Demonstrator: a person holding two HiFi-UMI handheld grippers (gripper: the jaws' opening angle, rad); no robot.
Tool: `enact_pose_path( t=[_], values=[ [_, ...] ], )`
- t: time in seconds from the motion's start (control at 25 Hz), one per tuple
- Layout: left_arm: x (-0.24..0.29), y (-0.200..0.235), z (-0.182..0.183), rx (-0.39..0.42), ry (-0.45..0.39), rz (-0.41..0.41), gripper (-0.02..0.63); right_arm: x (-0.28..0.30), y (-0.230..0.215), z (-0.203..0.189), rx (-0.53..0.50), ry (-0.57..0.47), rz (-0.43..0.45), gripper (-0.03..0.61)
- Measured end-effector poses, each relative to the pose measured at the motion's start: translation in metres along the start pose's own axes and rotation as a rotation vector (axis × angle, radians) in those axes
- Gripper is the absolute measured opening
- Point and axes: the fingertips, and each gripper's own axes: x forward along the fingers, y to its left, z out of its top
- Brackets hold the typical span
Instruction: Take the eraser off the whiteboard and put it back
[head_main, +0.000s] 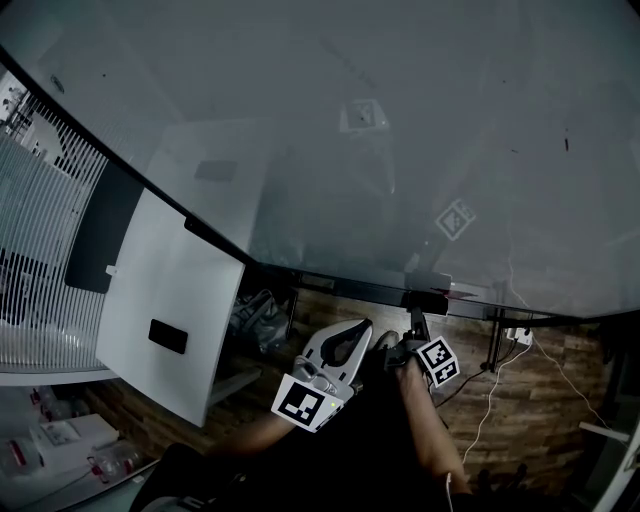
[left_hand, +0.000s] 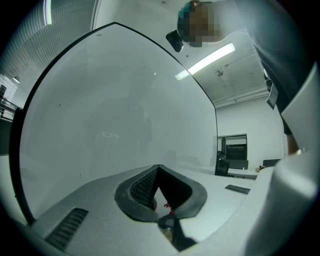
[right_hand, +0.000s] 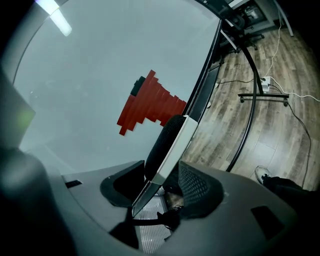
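Wooden floor (head_main: 540, 400) runs under a big grey whiteboard (head_main: 400, 150) that fills most of the head view, with a white panel (head_main: 165, 300) leaning away at its left edge.

Left of centre, the left hand-held gripper (left_hand: 158, 170) points level at the board with its jaws pressed together and nothing between them; it seems to have no part in this step.

Further right, the right hand-held gripper (right_hand: 162, 172) tilts downward near the board's lower edge and pinches the eraser (right_hand: 172, 137), dark felt side toward the board and white back toward the floor. The eraser looks clear of the board surface, so the taking-off half appears done and the putting-back half remains.

The grip sits low on the eraser, leaving most of its length jutting out at a slant. Pressed on corner-first, it could pivot between the pads. If the jaws let go before the felt lies flat, it may not cling and could drop to the floor, where a cable (head_main: 490, 400) trails at the far right.
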Motion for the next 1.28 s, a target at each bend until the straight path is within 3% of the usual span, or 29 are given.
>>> enact_pose_path(
  t=[0.32,0.88,0.96,1.04,1.08,1.28],
  values=[
    [0.007,0.001,0.002,-0.013,-0.007,-0.003,0.000,-0.005,0.004,-0.002,-0.079,0.021,-0.011,0.245],
    [0.005,-0.008,0.004,-0.013,-0.037,-0.017,0.000,-0.038,0.020,0.005,-0.129,0.037,0.033,0.242],
    [0.002,-0.011,0.005,-0.012,-0.041,-0.020,0.000,-0.048,0.024,0.007,-0.152,0.029,0.031,0.198],
    [-0.002,-0.013,0.004,-0.014,-0.036,-0.026,0.000,-0.059,0.029,0.010,-0.189,0.010,0.016,0.071],
    [-0.003,-0.013,0.003,-0.015,-0.033,-0.029,0.000,-0.063,0.033,0.012,-0.209,0.001,0.012,0.044],
    [-0.015,-0.016,0.005,-0.008,-0.046,-0.037,0.000,-0.084,0.063,0.018,-0.280,-0.046,0.039,0.015]
  ],
)
